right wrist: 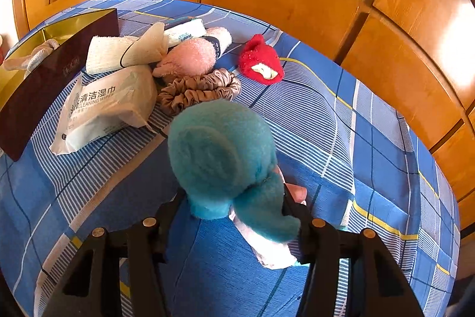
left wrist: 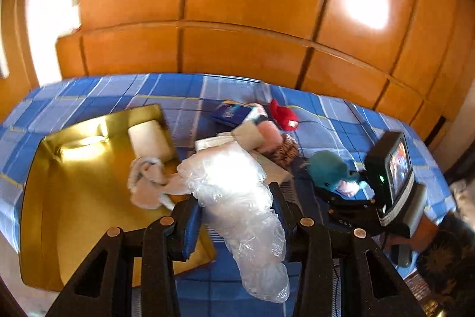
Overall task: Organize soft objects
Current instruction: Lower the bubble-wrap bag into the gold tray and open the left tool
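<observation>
My left gripper (left wrist: 234, 195) is shut on a crumpled bundle of clear plastic wrap (left wrist: 237, 198), held above the bed beside an open gold box (left wrist: 74, 213). A beige cloth (left wrist: 148, 183) lies in that box. My right gripper (right wrist: 234, 192) is shut on a teal plush toy (right wrist: 219, 150) with a pale pink-white underside, just over the blue checked bedspread (right wrist: 341, 124). In the left wrist view the teal plush toy (left wrist: 326, 171) hangs at the right gripper (left wrist: 350, 183), to the right of the pile.
A pile lies on the bed: a cleaning wipes pack (right wrist: 104, 109), a brown scrunchie (right wrist: 199, 88), a pink fluffy item (right wrist: 190, 55), a white towel (right wrist: 107, 54), a tissue pack (right wrist: 184, 31). A red fuzzy item (right wrist: 261, 61) lies apart. Wooden wardrobe doors (left wrist: 237, 5) stand behind the bed.
</observation>
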A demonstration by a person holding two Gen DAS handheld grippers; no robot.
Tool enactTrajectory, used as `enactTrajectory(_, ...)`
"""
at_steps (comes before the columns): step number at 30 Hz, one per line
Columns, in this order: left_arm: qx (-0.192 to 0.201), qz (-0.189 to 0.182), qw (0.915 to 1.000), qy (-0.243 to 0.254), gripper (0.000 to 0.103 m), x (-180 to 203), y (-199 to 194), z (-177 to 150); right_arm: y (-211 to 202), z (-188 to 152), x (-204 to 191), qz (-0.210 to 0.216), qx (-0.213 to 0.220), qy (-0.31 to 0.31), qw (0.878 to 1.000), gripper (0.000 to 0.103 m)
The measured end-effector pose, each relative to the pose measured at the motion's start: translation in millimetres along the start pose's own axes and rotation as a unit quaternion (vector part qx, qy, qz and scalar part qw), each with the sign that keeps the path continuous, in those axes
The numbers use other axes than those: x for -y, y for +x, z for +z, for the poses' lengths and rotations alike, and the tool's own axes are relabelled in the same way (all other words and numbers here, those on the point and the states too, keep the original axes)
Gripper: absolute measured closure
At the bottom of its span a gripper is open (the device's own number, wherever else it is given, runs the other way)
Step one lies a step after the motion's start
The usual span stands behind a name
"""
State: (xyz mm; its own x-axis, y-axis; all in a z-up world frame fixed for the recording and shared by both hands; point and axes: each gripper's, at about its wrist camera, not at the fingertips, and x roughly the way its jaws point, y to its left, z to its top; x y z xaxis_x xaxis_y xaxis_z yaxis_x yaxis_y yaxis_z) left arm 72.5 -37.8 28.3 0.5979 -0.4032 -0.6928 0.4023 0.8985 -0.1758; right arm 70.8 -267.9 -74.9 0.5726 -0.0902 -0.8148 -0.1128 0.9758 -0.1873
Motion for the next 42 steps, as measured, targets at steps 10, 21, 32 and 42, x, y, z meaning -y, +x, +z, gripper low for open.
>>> enactTrajectory(10,-0.014,0.057,0.9864,-0.153,0.061,-133.8,0.0,23.5,-1.4,-0.4,-0.7,-0.002,0.000,-0.004,1.000,0.047)
enactTrajectory(21,-0.088,0.080,0.9793,-0.164,0.059,-177.1,74.6,42.1,-1.8,0.8,-1.1,-0.003,-0.001,-0.008,1.000,0.046)
enactTrajectory(32,-0.108,0.105,0.9813,-0.120,0.035,-172.8,126.4,72.7,-0.9,0.9,-1.6,-0.004,-0.002,-0.009,1.000,0.046)
enactTrajectory(42,-0.037,0.151,0.9801,-0.124,0.031,-168.2,74.4,69.7,-1.2,1.1,-1.8,-0.006,-0.001,-0.010,1.000,0.045)
